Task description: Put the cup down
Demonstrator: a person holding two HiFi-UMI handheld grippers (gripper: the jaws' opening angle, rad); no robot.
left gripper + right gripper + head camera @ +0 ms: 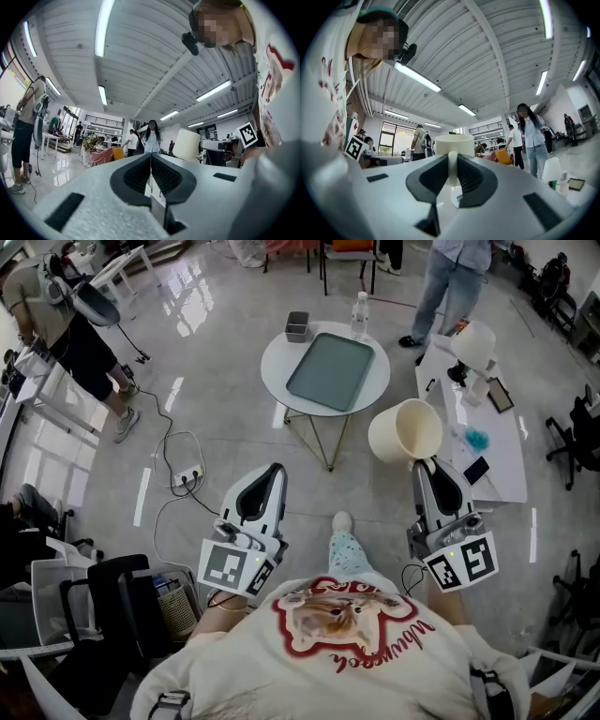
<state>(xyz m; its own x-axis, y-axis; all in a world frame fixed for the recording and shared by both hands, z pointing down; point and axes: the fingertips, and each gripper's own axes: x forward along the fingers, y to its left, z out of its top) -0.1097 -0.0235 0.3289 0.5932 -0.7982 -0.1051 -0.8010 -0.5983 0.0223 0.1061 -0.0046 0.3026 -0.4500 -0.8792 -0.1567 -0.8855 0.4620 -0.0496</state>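
Now pinching cup (405,430) by handle (452,166) in right gripper (425,465), mouth tilted upward, body beyond tips; left gripper (274,470) pressed together.

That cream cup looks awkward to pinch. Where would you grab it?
By the handle, coming in from the handle's side. The cup has a round body that looks too wide for the jaws, while the thin handle slots between them. The right gripper shows this: its jaws are closed on it.
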